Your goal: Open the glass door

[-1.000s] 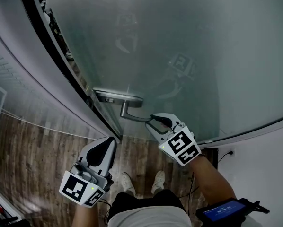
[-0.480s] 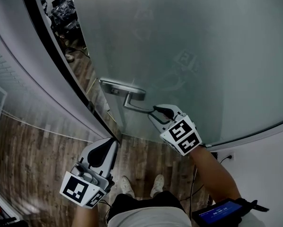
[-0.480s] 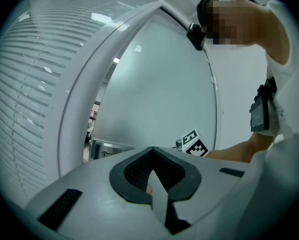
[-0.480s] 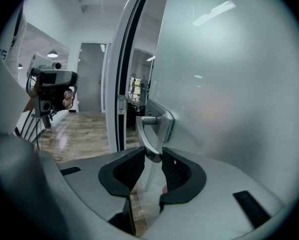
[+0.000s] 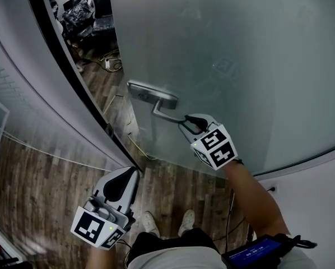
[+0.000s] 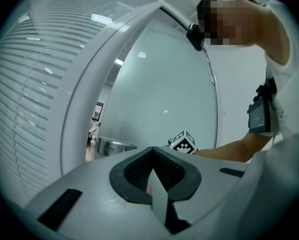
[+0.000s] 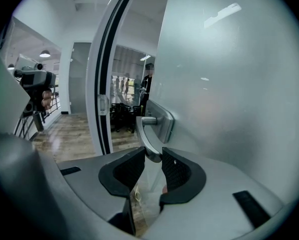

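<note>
Frosted glass door [image 5: 240,66]: stands ajar, free edge swung clear of the black door frame [image 5: 66,72]; wood floor and dark chairs of the room beyond show thru the gap. Metal lever handle [image 5: 166,115]: on a steel plate [image 5: 152,94] near the door's free edge, approx. mid-height, lever running toward the person. Right gripper [image 5: 191,122]: tilted a little downward, both pads clamped on the lever's outer end, one per side, as the right gripper view [image 7: 153,155] confirms. Left gripper [image 5: 128,175]: held low, well apart from door and handle, over the wood-plank floor [image 5: 38,189]; jaws pressed together, per left gripper view [image 6: 152,168]. Misc.: phone-type device [image 5: 254,251] strapped to right forearm; white blinds [image 6: 34,84] at left.
</note>
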